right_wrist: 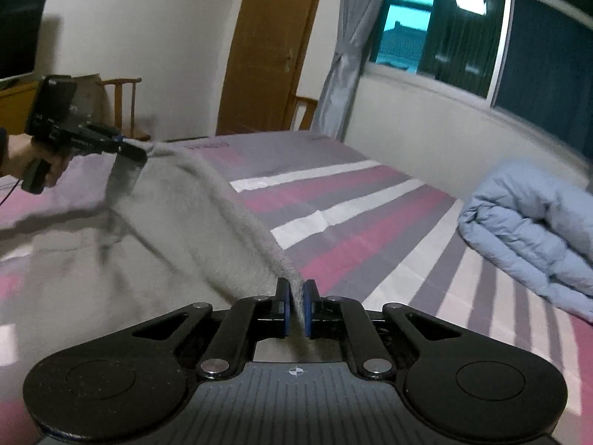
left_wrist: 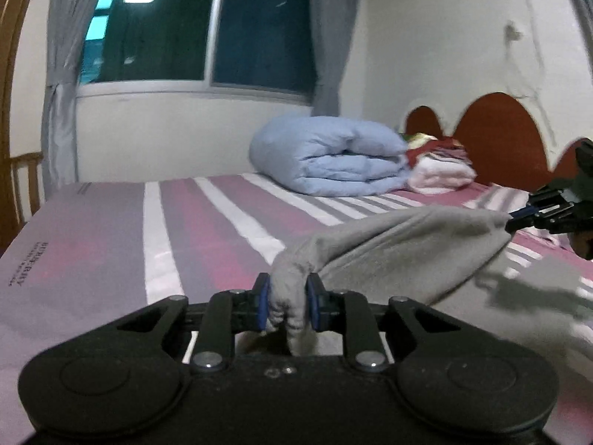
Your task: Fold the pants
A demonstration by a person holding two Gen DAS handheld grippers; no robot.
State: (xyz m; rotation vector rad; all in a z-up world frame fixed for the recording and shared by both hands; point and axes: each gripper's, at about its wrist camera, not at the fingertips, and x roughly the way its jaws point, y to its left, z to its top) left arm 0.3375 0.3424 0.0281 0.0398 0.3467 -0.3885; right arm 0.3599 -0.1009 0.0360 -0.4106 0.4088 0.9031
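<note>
Grey fleece pants (left_wrist: pixel 404 252) hang stretched between both grippers above a striped bed. My left gripper (left_wrist: pixel 287 306) is shut on a bunched corner of the cloth, which spills down between its blue pads. In the right wrist view my right gripper (right_wrist: pixel 295 309) is shut on a thin edge of the same pants (right_wrist: pixel 207 230). The taut upper hem runs up and left to the left gripper (right_wrist: pixel 124 148), held by a hand. In the left wrist view the right gripper (left_wrist: pixel 519 218) pinches the far end of the cloth at the right edge.
The bed sheet (left_wrist: pixel 207 222) has pink, grey and white stripes. A rolled pale blue duvet (left_wrist: pixel 330 155) and folded clothes (left_wrist: pixel 441 168) lie by the reddish headboard (left_wrist: pixel 500 129). A window with grey curtains, a wooden door (right_wrist: pixel 267 48) and a chair (right_wrist: pixel 122 104) stand beyond.
</note>
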